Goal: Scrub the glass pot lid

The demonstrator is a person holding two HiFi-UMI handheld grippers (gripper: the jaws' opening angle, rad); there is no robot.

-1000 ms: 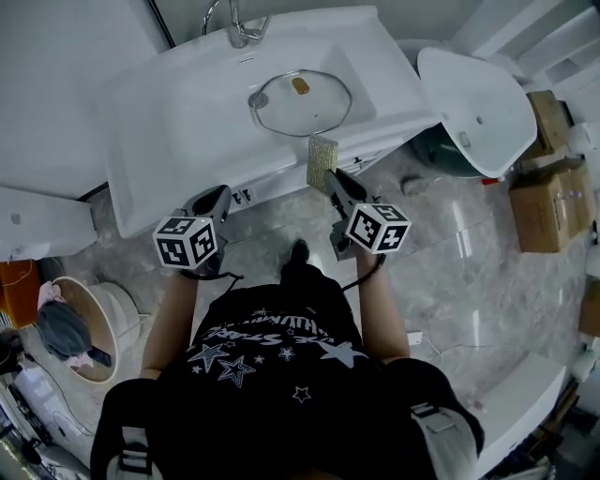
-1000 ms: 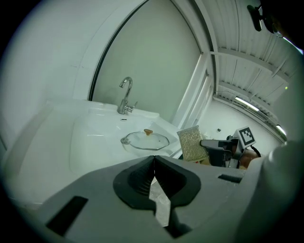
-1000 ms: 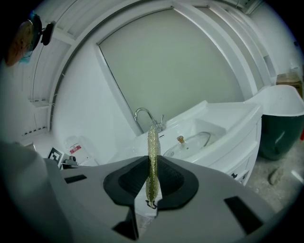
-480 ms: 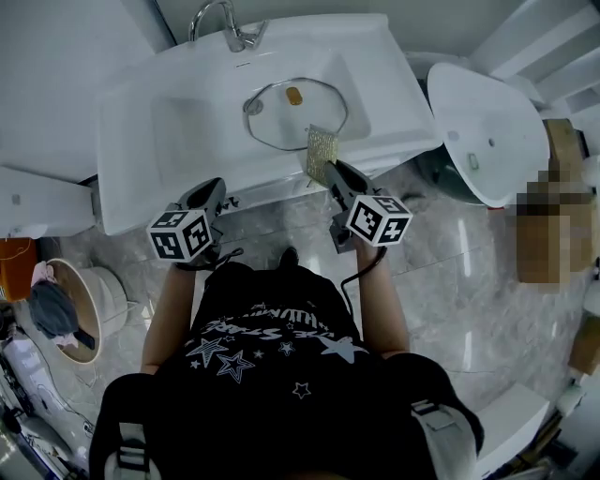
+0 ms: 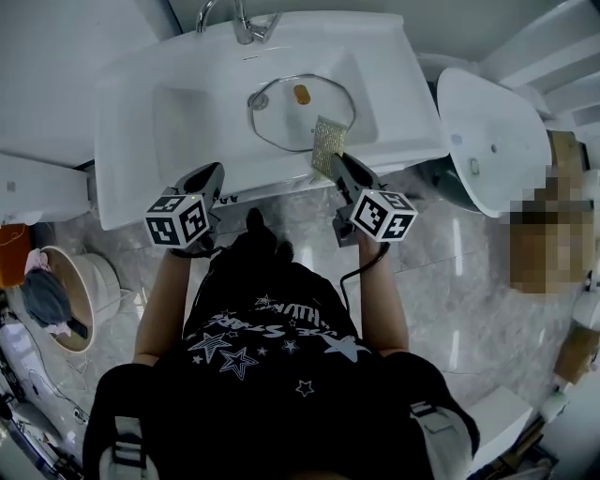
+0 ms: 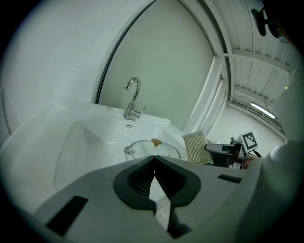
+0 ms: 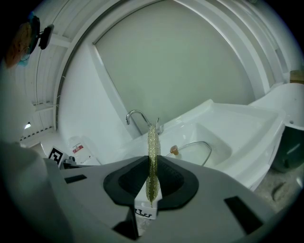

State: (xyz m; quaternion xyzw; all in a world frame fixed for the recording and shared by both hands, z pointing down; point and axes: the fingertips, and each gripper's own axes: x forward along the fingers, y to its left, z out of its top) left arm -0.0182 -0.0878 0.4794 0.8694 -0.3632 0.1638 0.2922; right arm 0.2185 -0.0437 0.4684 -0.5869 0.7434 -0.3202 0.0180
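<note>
The glass pot lid (image 5: 300, 114) with a brown knob (image 5: 301, 94) lies flat in the bowl of the white sink (image 5: 169, 112). My right gripper (image 5: 332, 161) is shut on a gold scrubbing sponge (image 5: 327, 143), which stands on edge over the sink's front rim, just at the lid's near right edge. In the right gripper view the sponge (image 7: 152, 152) shows edge-on between the jaws, with the lid (image 7: 195, 149) beyond. My left gripper (image 5: 208, 176) is shut and empty, below the sink's front edge. From the left gripper (image 6: 154, 159) I see the lid (image 6: 152, 148) and the sponge (image 6: 194, 147).
A chrome faucet (image 5: 246, 26) stands at the back of the sink. A loose white ceramic basin (image 5: 489, 131) leans at the right. A round tub (image 5: 58, 292) with cloth sits on the marble floor at the left. Cardboard boxes are at the far right.
Both grippers have moved forward toward the sink. The sponge in the right gripper has gone from below the front rim to over it, near the lid's edge.
</note>
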